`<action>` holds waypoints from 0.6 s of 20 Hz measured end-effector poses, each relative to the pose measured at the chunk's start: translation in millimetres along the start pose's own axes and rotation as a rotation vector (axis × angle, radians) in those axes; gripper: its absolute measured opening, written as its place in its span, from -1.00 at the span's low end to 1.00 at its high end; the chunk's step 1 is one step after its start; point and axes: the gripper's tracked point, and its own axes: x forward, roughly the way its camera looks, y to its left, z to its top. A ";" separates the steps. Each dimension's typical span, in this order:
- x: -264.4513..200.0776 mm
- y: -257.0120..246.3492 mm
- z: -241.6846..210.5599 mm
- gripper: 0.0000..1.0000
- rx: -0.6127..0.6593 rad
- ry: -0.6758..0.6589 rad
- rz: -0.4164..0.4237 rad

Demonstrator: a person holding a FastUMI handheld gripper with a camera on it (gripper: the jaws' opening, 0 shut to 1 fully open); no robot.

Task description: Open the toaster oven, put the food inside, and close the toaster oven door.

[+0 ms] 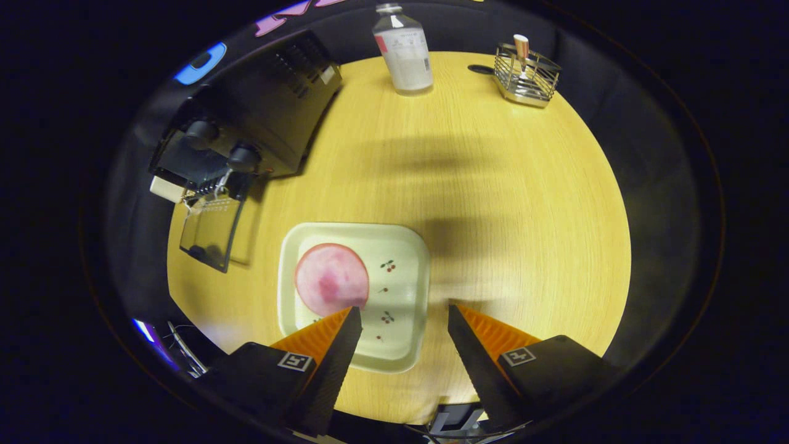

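The round wooden table (493, 203) took up most of the frame. The black toaster oven (259, 117) sat at upper left, its glass door (209, 231) swung down open. A square plate (400, 290) lay at lower centre, bearing a round pink slice of ham (331, 279). The gripper (404, 320) hovered released, fingers spread, the left tip over the ham's edge. A clear bottle (404, 52) and a wire rack (527, 74) stood along the top.

The table (493, 203) carries the plate (404, 246) at lower centre, with the food (331, 279) on its left half. The oven (259, 117) stands upper left, door (209, 231) down. Bottle (404, 52) top centre; rack (526, 74) upper right.
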 end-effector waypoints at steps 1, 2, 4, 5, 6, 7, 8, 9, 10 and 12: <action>-1.3 -1.9 4.8 0.89 -0.006 -0.008 -0.014; 2.1 -0.2 9.5 0.85 0.000 -0.006 -0.005; 3.6 -12.1 8.4 0.60 0.001 0.022 -0.069; 3.8 -13.5 9.8 0.33 0.002 0.028 -0.074; 1.8 -13.2 6.0 0.12 0.009 0.044 -0.061; 5.8 -9.4 7.6 -0.12 0.029 0.054 -0.030; 7.5 -8.3 7.2 -0.36 0.051 0.051 -0.011; 8.2 -5.6 10.1 -0.60 0.068 0.048 0.031; 7.2 -5.3 13.0 -0.69 0.076 0.042 0.062; 5.4 -3.6 10.5 -0.82 0.116 0.036 0.115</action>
